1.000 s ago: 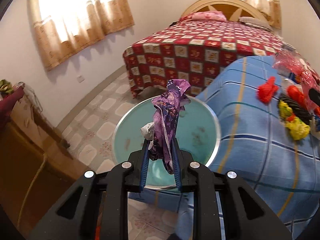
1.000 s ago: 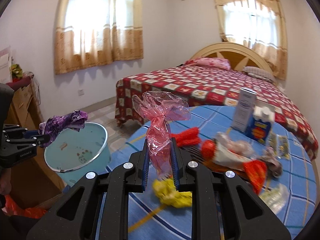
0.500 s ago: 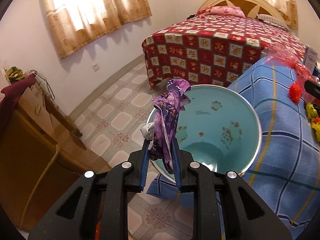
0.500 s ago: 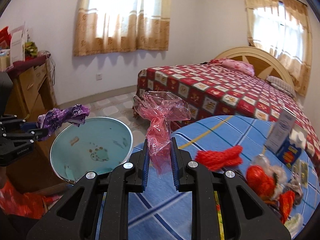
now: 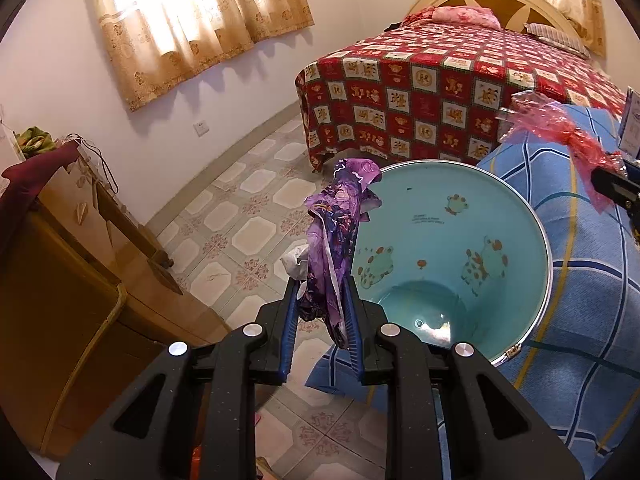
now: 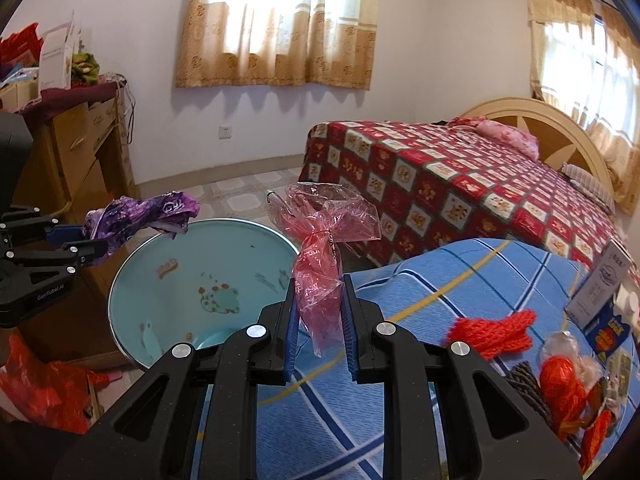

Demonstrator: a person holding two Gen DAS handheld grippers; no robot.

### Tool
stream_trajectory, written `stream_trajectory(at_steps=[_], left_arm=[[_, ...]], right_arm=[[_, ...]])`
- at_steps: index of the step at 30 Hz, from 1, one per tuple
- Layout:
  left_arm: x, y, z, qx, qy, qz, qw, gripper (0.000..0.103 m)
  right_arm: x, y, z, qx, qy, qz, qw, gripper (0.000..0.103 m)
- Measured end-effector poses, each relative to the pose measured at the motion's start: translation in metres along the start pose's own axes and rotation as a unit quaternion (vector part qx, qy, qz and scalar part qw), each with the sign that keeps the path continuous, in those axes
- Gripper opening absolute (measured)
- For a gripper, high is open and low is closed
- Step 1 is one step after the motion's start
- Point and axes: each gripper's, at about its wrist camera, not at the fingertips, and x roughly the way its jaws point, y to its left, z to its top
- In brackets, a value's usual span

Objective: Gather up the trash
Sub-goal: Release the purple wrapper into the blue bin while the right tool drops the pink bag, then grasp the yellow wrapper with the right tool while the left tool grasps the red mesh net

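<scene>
My left gripper (image 5: 322,296) is shut on a crumpled purple wrapper (image 5: 338,216), held over the left rim of the light-blue trash bin (image 5: 516,216). In the right wrist view the same gripper (image 6: 92,242) holds the purple wrapper (image 6: 140,216) at the bin's (image 6: 132,280) left edge. My right gripper (image 6: 319,300) is shut on a crumpled red plastic wrapper (image 6: 320,248), above the bin's right rim and the table edge. That red wrapper (image 5: 556,128) also shows at the right in the left wrist view.
A blue checked tablecloth (image 6: 440,280) covers the table, which carries red yarn (image 6: 492,330), more scraps (image 6: 568,384) and a small carton (image 6: 604,292). A bed with a red quilt (image 6: 440,184) stands behind. A wooden cabinet (image 5: 60,280) is at the left. Tiled floor (image 5: 248,216) lies between.
Both grippers have moved left toward the bin with their wrappers. The bin now looks larger and nearer in both views. Both grips are unchanged.
</scene>
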Motion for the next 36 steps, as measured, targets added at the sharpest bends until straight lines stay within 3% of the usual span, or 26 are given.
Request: stream_trajectory(at_steps=[16,17,18,20,23,26,29,32,36], left_arm=[[0.001,-0.011,-0.002,0.007,-0.004,-0.016,0.9998,0.028],[0.001,-0.012,-0.002,0.008,-0.004,-0.018,0.9998,0.034],[0.0,-0.012,-0.002,0.007,-0.005,-0.02,0.9998,0.041],[-0.003,-0.015,-0.002,0.01,-0.011,-0.024,0.9996,0.041],[-0.005,-0.018,-0.003,0.01,-0.012,-0.029,0.9995,0.06],[-0.005,-0.021,-0.005,0.013,-0.011,-0.031,0.9994,0.062],[-0.005,-0.026,-0.009,0.009,-0.008,-0.038,0.9992,0.074],[-0.004,-0.039,-0.018,0.021,-0.003,-0.047,0.9987,0.076],[-0.005,-0.058,-0.028,0.039,0.0,-0.058,0.9976,0.084]], right_arm=[[0.011,0.021,-0.002,-0.026,0.018,0.031,0.999,0.022],[0.012,0.022,-0.002,-0.027,0.019,0.034,0.999,0.025],[0.013,0.023,-0.003,-0.026,0.019,0.037,0.999,0.036],[0.013,0.022,-0.005,-0.019,0.021,0.038,0.999,0.045],[0.011,0.02,-0.007,-0.011,0.023,0.037,0.999,0.052],[0.003,0.015,-0.009,0.0,0.022,0.029,0.999,0.055],[-0.02,-0.001,-0.02,0.023,0.018,-0.008,1.0,0.055],[-0.045,-0.024,-0.037,0.052,0.017,-0.062,0.997,0.055],[-0.074,-0.063,-0.071,0.104,0.039,-0.14,0.984,0.055]])
